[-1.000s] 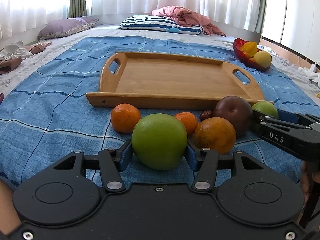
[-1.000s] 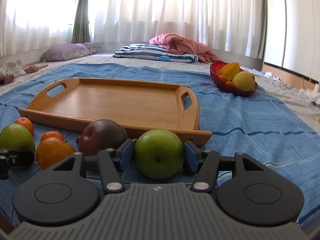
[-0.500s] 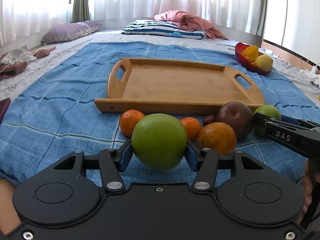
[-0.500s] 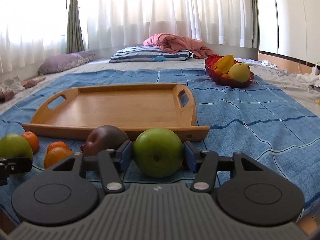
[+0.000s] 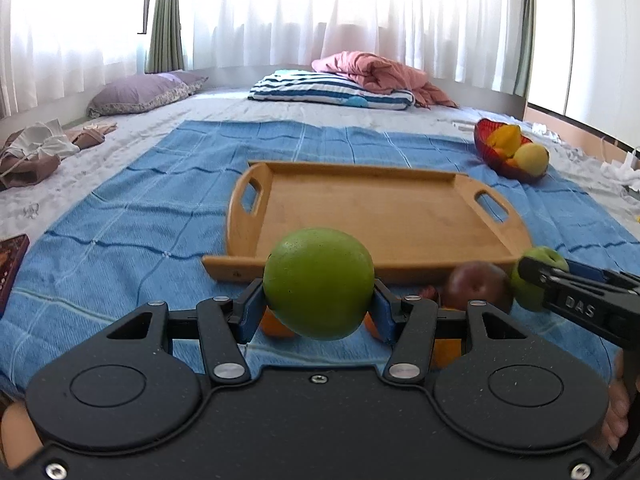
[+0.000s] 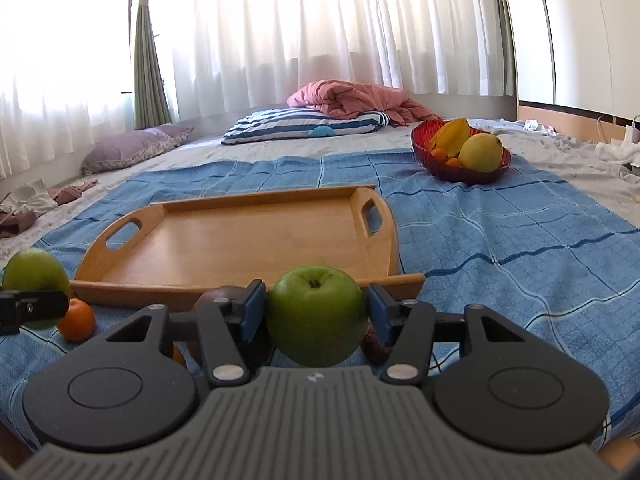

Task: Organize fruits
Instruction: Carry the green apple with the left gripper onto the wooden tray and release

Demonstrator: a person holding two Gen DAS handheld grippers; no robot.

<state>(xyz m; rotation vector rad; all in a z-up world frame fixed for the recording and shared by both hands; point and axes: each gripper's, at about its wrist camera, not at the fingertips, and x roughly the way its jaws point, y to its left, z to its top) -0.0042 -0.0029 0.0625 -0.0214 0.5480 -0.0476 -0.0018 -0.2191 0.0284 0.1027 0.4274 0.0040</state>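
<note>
My left gripper (image 5: 319, 306) is shut on a large green fruit (image 5: 318, 282) and holds it above the blue blanket, just short of the near rim of the empty wooden tray (image 5: 376, 216). My right gripper (image 6: 316, 312) is shut on a green apple (image 6: 316, 314), stem end up, also just short of the tray (image 6: 240, 236). The right gripper and its apple (image 5: 536, 280) show at the right of the left wrist view. A dark red apple (image 5: 478, 286) and oranges (image 6: 76, 319) lie on the blanket below, partly hidden by the grippers.
A red bowl (image 6: 460, 170) with yellow fruit stands on the blanket's far right. Pillows (image 5: 328, 90) and a pink quilt (image 5: 380, 74) lie at the back. Clothes (image 5: 32, 152) lie at the far left, and a dark book (image 5: 10, 264) at the left edge.
Both grippers have risen off the blanket with their green fruits and moved toward the tray. The loose fruit stayed on the blanket.
</note>
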